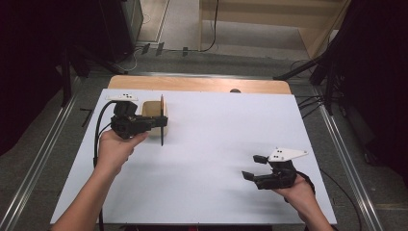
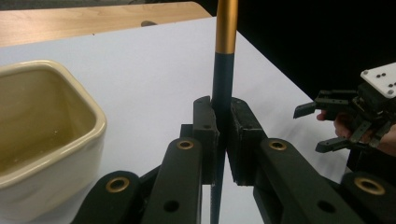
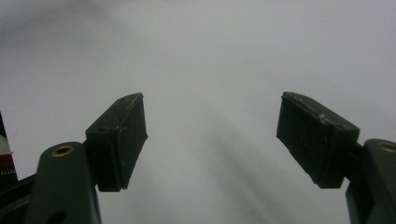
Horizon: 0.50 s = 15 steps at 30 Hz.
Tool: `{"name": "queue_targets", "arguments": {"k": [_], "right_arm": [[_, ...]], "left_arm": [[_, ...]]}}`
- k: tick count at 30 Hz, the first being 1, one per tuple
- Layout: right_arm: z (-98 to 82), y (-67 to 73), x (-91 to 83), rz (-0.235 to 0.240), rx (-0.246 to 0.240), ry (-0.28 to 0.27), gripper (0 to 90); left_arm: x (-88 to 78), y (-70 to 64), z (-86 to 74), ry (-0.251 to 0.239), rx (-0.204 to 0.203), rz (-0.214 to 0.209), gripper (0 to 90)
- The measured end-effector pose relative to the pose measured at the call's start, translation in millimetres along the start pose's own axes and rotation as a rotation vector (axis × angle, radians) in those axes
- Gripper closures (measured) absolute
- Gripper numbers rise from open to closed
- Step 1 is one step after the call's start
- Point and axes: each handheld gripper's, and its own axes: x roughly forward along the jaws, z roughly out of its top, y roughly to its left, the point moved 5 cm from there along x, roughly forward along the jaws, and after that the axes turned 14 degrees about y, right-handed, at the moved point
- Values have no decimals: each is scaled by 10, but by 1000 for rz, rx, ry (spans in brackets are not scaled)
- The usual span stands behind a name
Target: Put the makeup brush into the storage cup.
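**Left tongs clamp a slim rod beside a cream pot; right tongs stand wide**

Nearest us in the left gripper view, the left gripper [image 2: 223, 140] has its two black jaws closed narrow on a thin upright rod with a dark lower part and a gold upper part [image 2: 223, 70]. Its top runs off the upper edge of the frame and its foot is cut off at the lower edge, so we cannot tell what kind of tool it is. At the left of that frame sits a cream glazed ceramic pot with rounded corners [image 2: 44, 135], partly cropped, just beside the jaws.

In the high view the rod [image 1: 161, 120] stands in the upper left of the white table sheet [image 1: 216, 139], in front of the pot [image 1: 153, 113], and the left gripper [image 1: 161, 121] partly hides the pot.

The right gripper [image 1: 253, 167], in the lower right of the high view, hovers with its jaws wide apart and nothing between them; the right gripper view [image 3: 212, 140] confirms this.

We can read no brand, label or writing anywhere.
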Motion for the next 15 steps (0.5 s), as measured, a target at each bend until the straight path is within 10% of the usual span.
{"name": "queue_targets", "arguments": {"k": [15], "right_arm": [[8,11,11,2,-8,0,251]], "left_arm": [[-234,119,181,-77,-17,70,837]]}}
